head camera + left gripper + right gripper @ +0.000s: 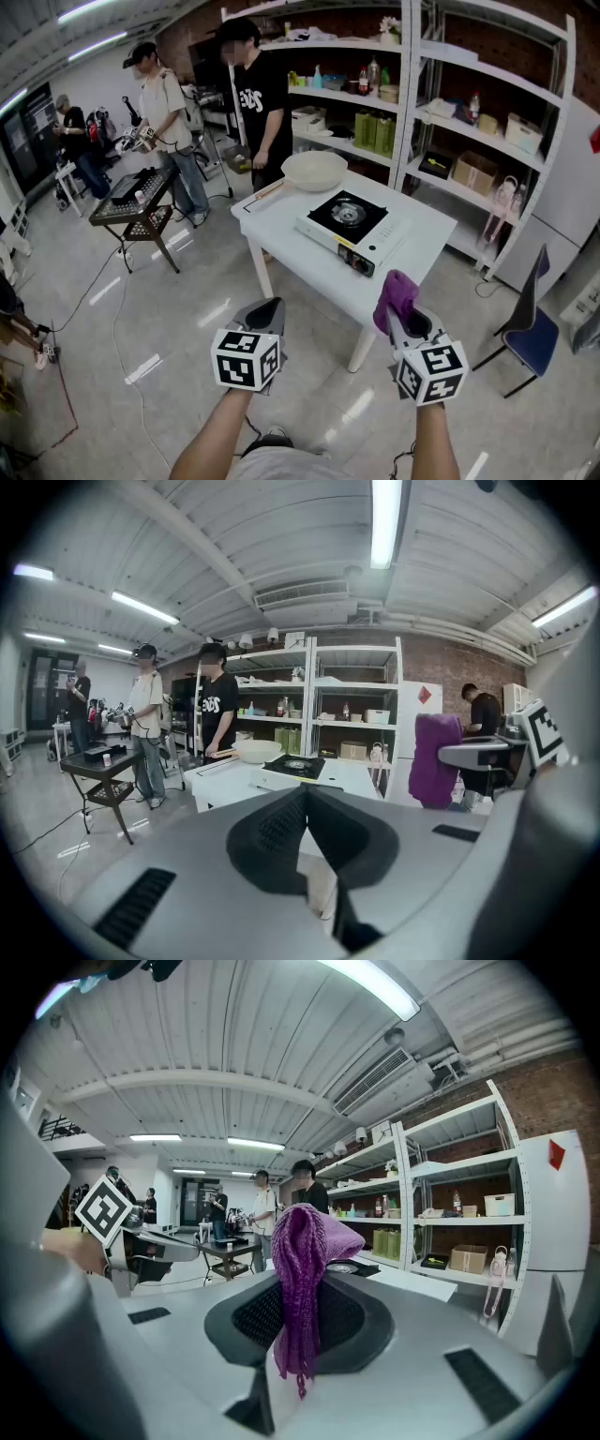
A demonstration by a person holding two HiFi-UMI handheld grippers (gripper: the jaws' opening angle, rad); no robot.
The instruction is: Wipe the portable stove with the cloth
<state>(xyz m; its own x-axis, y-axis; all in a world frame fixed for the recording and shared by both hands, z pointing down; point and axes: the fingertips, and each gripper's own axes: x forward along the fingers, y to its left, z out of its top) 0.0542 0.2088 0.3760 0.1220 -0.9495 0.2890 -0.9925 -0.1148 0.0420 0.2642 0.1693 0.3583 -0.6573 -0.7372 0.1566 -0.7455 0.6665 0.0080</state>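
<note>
A white portable stove [353,226] with a black top and round burner sits on the white table [291,246]; it also shows far off in the left gripper view [292,767]. A purple cloth [396,296] is pinched in my right gripper [400,309], which is held in the air in front of the table's near edge. In the right gripper view the cloth [303,1279] hangs bunched between the shut jaws. My left gripper [266,313] is shut with nothing in it, level with the right one and to its left, short of the table.
A wide pale bowl [314,170] and a wooden stick [265,192] lie on the table's far side. A person in black [254,98] stands behind the table, others further left beside a black trolley [136,202]. White shelving [441,112] lines the back; a blue chair [530,333] stands at right.
</note>
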